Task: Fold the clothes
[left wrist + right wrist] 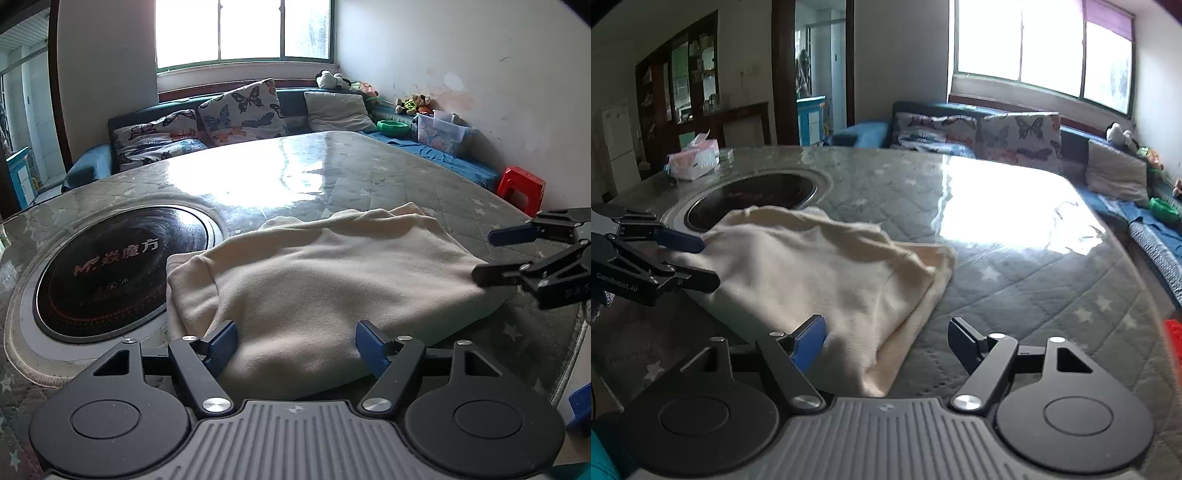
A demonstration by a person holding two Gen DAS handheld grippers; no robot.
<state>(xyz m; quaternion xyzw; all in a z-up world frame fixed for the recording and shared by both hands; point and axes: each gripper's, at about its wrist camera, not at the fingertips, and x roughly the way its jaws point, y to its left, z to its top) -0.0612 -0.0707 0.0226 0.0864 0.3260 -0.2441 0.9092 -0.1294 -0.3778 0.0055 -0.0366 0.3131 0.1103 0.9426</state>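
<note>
— Where lay the cream garment point(325, 280)?
— Folded on the quilted, glass-topped counter point(388, 177), just beside the round black cooktop point(122, 266) sunk into it.
— And each claw?
— Left claw point(295, 347) stood apart over the near edge; right claw point(886, 343) stood apart at a corner, pads not pressing.
— Beyond?
— Saw butterfly cushions point(240, 107) on a blue sofa point(88, 170), bright window point(240, 29), red stool point(521, 188), tissue box point(694, 160).
</note>
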